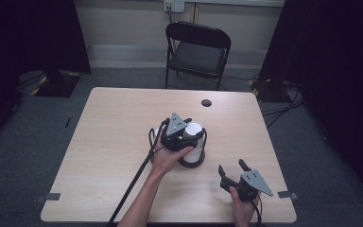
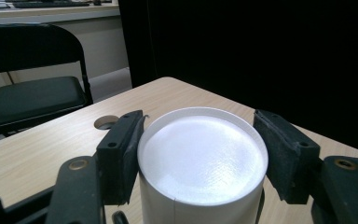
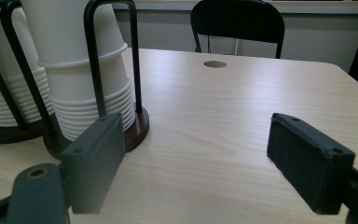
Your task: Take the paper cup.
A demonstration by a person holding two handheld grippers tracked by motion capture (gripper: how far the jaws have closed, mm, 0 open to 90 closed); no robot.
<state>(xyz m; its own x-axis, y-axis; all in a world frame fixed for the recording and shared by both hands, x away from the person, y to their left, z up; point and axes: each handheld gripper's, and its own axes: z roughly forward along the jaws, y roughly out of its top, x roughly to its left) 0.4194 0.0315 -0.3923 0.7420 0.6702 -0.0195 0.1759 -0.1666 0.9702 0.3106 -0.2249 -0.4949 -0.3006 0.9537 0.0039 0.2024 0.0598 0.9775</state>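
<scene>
Two stacks of white cups on the table, upside down in a black wire rack on a dark round base, near the middle and slightly right.

Left gripper down on the top cup of the nearer stack; pads closed against both sides of its upturned bottom, seen along the jaws in the left gripper view. Grip looks made. Cup not yet lifted, sitting on the stack inside the rack.

Right gripper at the near right of the table, held low, jaws wide apart, nothing between them. Well apart from the rack.

Progress, as a judgement: early. Reach and grasp done; pulling the cup up and off the stack, clearing the wire uprights, and setting it down somewhere all left to do.

In the way: wire uprights close beside the cups, likely to catch a cup drawn off at a slant. Next cup below may cling and come up with the held one. Right gripper free to steady the base if needed.

Around: cable hole at the far side of the table, folding chair beyond the far edge, dark curtains left and right, tape marks at the near corners. Rest of the table bare.
</scene>
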